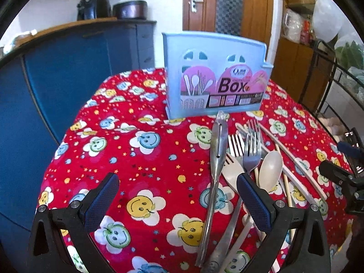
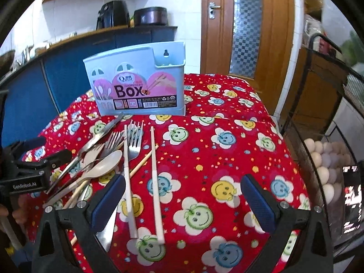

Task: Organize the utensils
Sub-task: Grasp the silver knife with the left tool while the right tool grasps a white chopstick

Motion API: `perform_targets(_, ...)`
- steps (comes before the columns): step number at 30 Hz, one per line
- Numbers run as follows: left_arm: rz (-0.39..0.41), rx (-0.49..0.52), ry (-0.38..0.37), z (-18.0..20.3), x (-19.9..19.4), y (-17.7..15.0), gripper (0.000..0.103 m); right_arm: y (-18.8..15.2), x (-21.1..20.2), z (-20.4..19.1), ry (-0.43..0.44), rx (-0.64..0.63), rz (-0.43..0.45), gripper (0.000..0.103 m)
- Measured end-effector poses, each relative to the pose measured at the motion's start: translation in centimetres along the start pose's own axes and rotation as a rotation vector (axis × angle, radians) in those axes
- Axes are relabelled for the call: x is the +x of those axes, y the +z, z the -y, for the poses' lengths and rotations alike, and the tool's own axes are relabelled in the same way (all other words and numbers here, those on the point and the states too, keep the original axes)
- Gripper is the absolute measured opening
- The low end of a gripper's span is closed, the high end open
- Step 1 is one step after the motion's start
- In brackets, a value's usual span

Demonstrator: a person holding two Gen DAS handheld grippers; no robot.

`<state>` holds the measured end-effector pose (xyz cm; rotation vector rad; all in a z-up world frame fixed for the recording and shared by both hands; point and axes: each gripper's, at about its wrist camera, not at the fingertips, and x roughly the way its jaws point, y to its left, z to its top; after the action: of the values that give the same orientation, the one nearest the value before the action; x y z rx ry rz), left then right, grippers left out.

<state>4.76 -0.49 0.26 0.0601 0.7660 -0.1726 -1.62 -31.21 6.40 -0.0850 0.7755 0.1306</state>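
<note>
A light blue utensil box point(image 1: 213, 75) point(image 2: 138, 86) with a pink "Box" label stands at the far side of the red table. In front of it lies a heap of utensils: a steel knife point(image 1: 216, 159) point(image 2: 100, 134), metal forks point(image 1: 252, 147) point(image 2: 134, 138), a beige fork point(image 1: 232, 170), a beige spoon point(image 1: 270, 170) point(image 2: 107, 163), white chopsticks point(image 2: 154, 177) and wooden chopsticks point(image 2: 141, 161). My left gripper point(image 1: 177, 188) hangs open just left of the heap, holding nothing. My right gripper point(image 2: 182, 191) hovers open over the white chopsticks and bare cloth.
The red smiley-flower tablecloth point(image 1: 141, 150) point(image 2: 227, 141) covers a small table. A blue cabinet point(image 1: 68, 63) stands behind left, a wooden door point(image 2: 245, 22) behind. A wire rack holding eggs point(image 2: 323, 159) sits right of the table. The left gripper's body point(image 2: 29, 170) shows at the right view's left edge.
</note>
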Motion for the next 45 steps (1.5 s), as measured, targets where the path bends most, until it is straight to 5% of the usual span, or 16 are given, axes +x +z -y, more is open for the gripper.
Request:
perform_targets(9, -0.122, 0.048, 0.002, 0.1, 2.0, 1.2, 0.102, 1.6, 2.7, -0.6, 0.024, -0.082, -0.139, 0.088)
perform_targets(20, -0.163, 0.119, 0.066, 0.6, 4.0, 2.1, 0.095, 1.9, 5.9, -0.5, 0.053, -0.055, -0.243, 0.06)
perform_targets(28, -0.177, 0.071, 0.018, 0.5, 5.2, 3.0, 0.074, 2.7, 6.7, -0.7, 0.065, -0.044, -0.254, 0.049)
perform_targets(41, -0.189, 0.069, -0.039, 1.1, 6.7, 4.6, 0.064, 3.7, 7.7, -0.5, 0.103, -0.029, -0.271, 0.036)
perform_targets(45, -0.198, 0.06, -0.087, 1.2, 6.9, 4.8, 0.04, 3.9, 7.9, -0.3, 0.106, -0.026, -0.275, 0.026)
